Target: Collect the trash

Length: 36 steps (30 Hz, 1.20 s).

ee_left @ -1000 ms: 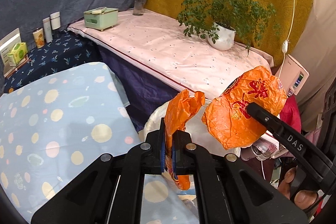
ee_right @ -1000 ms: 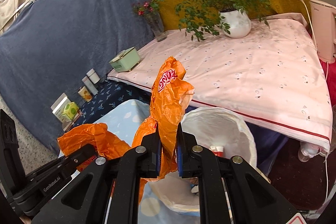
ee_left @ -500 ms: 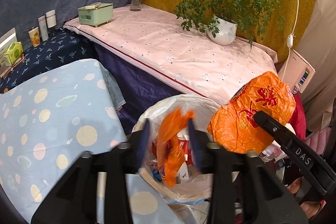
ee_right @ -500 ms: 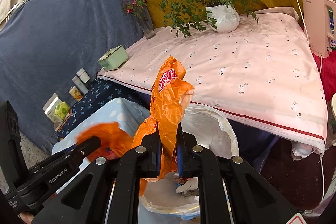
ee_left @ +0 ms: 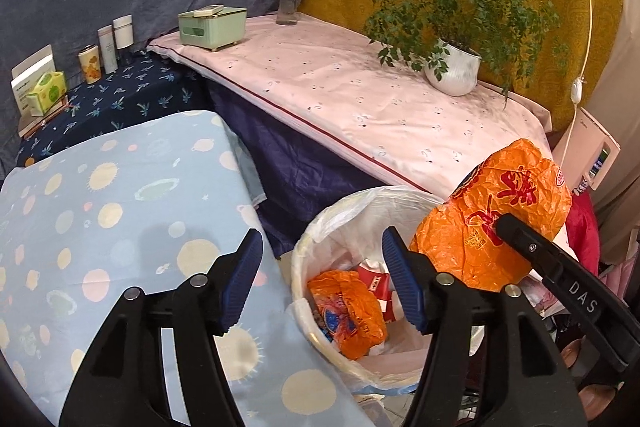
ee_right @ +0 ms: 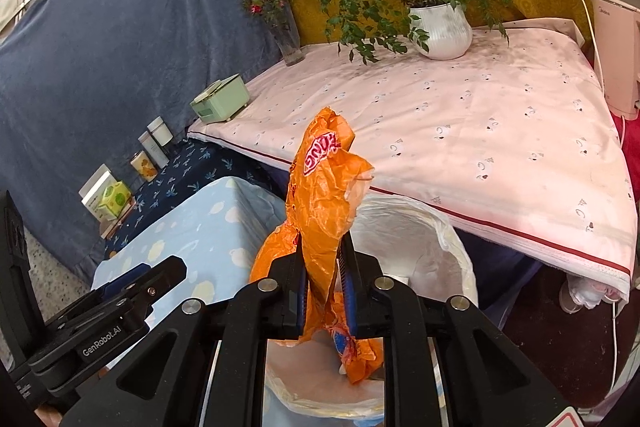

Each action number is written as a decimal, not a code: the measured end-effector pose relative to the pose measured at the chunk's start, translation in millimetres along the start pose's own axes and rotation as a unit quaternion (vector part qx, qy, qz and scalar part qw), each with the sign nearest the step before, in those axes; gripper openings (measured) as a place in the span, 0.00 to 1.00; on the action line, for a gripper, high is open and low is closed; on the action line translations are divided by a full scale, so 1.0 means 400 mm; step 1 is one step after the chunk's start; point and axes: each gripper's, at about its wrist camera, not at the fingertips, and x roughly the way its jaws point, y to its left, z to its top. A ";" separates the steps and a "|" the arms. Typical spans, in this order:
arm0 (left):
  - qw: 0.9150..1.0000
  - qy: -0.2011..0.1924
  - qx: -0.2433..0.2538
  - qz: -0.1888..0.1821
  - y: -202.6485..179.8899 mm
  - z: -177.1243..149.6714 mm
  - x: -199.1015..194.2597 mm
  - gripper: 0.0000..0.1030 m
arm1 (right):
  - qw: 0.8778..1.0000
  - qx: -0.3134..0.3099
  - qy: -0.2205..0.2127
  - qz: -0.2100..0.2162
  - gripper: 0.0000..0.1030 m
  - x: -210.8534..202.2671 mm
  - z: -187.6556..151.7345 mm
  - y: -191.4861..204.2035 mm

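My left gripper (ee_left: 322,281) is open and empty above the near rim of a white-lined trash bin (ee_left: 320,227). An orange wrapper (ee_left: 348,313) lies inside the bin among red and white scraps. My right gripper (ee_right: 323,279) is shut on a second crumpled orange wrapper (ee_right: 324,183) and holds it over the bin (ee_right: 452,247). That wrapper also shows in the left wrist view (ee_left: 496,211), at the right above the bin, with the right gripper's black finger in front of it. The left gripper shows at lower left of the right wrist view (ee_right: 136,287).
A light-blue spotted cloth (ee_left: 100,227) covers a table left of the bin. A pink-covered table (ee_left: 360,99) behind holds a potted plant (ee_left: 452,67), a green box (ee_left: 212,27) and a flower vase (ee_left: 288,3). Tins and boxes (ee_left: 40,87) stand on a dark blue surface.
My left gripper opened and let go of its orange wrapper, which dropped into the bin. My right gripper still holds its wrapper and has shifted slightly over the bin.
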 end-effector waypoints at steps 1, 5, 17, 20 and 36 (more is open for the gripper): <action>1.000 0.000 -0.003 0.002 0.008 -0.002 -0.003 0.61 | 1.000 -0.003 0.002 0.000 0.18 0.003 -0.002 0.008; 1.000 -0.005 -0.006 0.011 0.030 -0.011 -0.015 0.65 | 1.000 -0.010 0.003 0.003 0.30 0.012 -0.005 0.029; 0.999 -0.008 -0.021 0.028 0.086 -0.032 -0.045 0.70 | 0.999 -0.036 -0.004 -0.003 0.44 0.005 -0.007 0.082; 0.999 -0.011 -0.021 0.034 0.090 -0.039 -0.055 0.76 | 0.999 -0.044 -0.004 -0.008 0.46 -0.004 -0.012 0.090; 0.997 -0.003 -0.020 0.074 0.112 -0.115 -0.126 0.81 | 0.994 -0.098 0.003 -0.052 0.60 -0.096 -0.084 0.120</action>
